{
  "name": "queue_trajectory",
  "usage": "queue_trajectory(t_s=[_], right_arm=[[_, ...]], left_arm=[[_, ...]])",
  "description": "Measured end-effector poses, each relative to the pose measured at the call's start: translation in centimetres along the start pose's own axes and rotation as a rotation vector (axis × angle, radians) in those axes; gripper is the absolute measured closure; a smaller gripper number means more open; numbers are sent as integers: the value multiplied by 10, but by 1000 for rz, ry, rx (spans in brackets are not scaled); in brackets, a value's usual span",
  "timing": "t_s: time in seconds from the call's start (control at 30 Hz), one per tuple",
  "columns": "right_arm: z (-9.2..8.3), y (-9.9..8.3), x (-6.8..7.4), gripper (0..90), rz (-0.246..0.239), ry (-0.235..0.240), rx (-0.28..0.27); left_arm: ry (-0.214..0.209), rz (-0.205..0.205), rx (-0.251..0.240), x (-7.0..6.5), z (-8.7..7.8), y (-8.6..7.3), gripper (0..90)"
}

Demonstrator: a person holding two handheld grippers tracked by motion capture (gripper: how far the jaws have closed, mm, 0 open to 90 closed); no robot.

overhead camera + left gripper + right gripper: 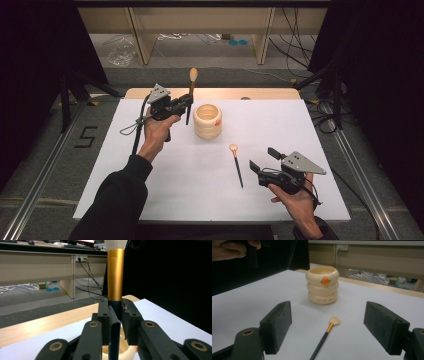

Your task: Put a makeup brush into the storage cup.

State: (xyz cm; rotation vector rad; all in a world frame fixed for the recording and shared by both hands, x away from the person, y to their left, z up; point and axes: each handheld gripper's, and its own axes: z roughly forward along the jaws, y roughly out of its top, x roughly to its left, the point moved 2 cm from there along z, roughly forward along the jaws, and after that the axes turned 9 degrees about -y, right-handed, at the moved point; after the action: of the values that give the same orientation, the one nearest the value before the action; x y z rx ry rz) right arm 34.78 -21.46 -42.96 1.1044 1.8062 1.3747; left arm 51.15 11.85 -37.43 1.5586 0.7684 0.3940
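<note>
My left gripper point(187, 101) is shut on a makeup brush point(191, 87) and holds it upright just left of the cream ringed holder point(207, 120). In the left gripper view the brush's dark handle and gold ferrule point(115, 275) rise between the closed jaws of my left gripper point(115, 312), with the holder point(122, 350) right below. A second, smaller brush point(236, 165) lies flat on the white mat. My right gripper point(262, 159) stands open to its right. In the right gripper view this brush point(325, 333) lies between the wide-open jaws of my right gripper point(328, 332), and the holder point(322, 285) stands beyond.
A white mat point(180, 175) covers the wooden table point(270, 93). Metal rails run along both sides. Beyond the far edge lie cables, a plastic bag point(120, 52) and shelf legs on the floor.
</note>
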Motion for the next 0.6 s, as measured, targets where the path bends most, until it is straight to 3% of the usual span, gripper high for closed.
queue_trajectory(t_s=[0.2, 0.6], right_arm=[[0, 0, 0, 234, 4, 3, -1], [0, 0, 0, 234, 5, 8, -2]], left_arm=[[-12, 5, -9, -1, 11, 6, 783], [5, 7, -8, 5, 29, 8, 783]])
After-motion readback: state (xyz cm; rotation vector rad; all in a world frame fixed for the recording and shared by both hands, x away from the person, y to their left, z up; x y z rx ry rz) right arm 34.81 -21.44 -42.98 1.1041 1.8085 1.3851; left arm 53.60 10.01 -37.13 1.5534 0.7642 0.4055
